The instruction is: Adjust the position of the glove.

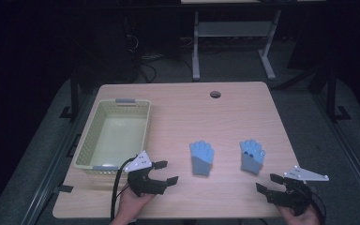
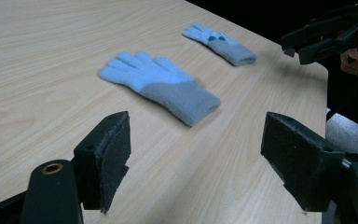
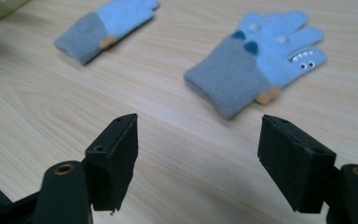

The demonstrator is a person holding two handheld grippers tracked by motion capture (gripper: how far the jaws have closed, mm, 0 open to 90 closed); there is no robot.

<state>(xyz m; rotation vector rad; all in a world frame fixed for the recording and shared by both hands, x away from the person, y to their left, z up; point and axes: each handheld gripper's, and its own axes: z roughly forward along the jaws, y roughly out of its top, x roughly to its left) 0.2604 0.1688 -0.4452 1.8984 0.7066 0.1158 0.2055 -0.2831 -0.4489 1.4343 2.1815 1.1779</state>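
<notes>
At the near edge of the table [image 1: 178, 206], the left gripper [image 1: 165, 172] rests in a hand [image 1: 132, 206] with its jaws spread wide and nothing between them; the right gripper [image 1: 268, 183] sits at the near right corner, jaws likewise released and empty. In each gripper view the two black padded jaws stand well apart above bare wood-grain surface. No brand, label or legible writing is visible on any item. Just beyond the left gripper lies the left glove [image 1: 201, 157], flat on the tabletop near the centre, fingers pointing away from the person; it has a light blue hand section, a grey-blue cuff and a small orange tab at the cuff seam [image 2: 158, 84]. Just beyond the right gripper lies the right glove [image 1: 251, 154], of the same colours, also flat with fingers pointing away; it carries dark blue patches, small white teeth and two eyes stitched near the fingers [image 3: 261, 58]. The two gloves lie side by side, apart from each other. To the far left stands a pale green slotted basket [image 1: 88, 136], near the table's left edge. A round cable hole [image 1: 215, 94] sits near the far edge.
</notes>
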